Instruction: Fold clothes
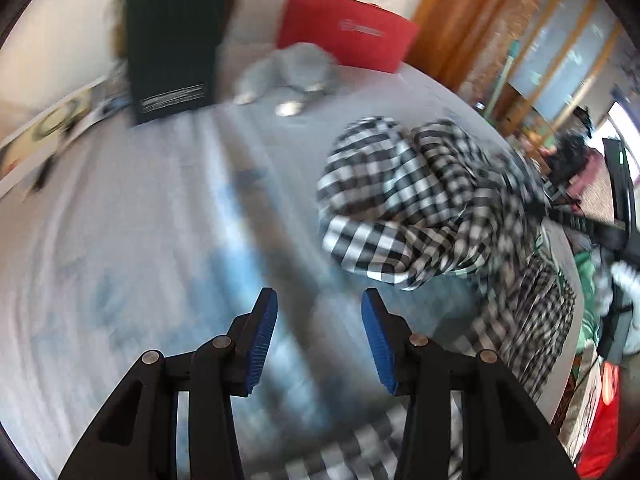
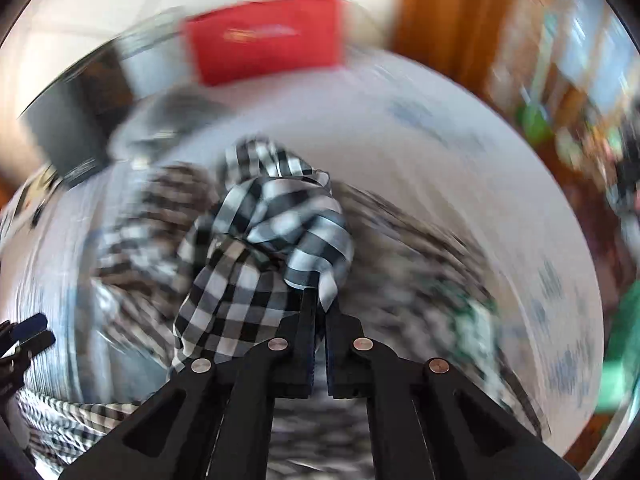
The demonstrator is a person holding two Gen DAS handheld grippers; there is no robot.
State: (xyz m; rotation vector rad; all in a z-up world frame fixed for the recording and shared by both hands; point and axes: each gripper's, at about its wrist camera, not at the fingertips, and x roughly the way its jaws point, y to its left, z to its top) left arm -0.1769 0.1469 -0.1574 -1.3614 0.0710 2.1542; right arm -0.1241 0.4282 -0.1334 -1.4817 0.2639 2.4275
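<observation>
A black-and-white checked garment (image 1: pixel 404 200) lies bunched on the pale covered table (image 1: pixel 140 220), to the right of my left gripper (image 1: pixel 320 304). That gripper hovers over bare tablecloth with its blue pads (image 1: pixel 264 332) apart and nothing between them. In the right wrist view, my right gripper (image 2: pixel 320 300) is shut on a fold of the checked garment (image 2: pixel 256 248), which rises in a twisted bunch from the fingertips. More checked cloth spreads blurred beneath it. The left gripper (image 2: pixel 28 332) shows at the far left edge of that view.
A red box (image 1: pixel 348 28) and a black box (image 1: pixel 172 40) stand at the table's far side, with a grey bunched cloth (image 1: pixel 288 72) in front of them. Green fabric (image 1: pixel 588 276) hangs by the table's right edge. Wooden furniture stands beyond.
</observation>
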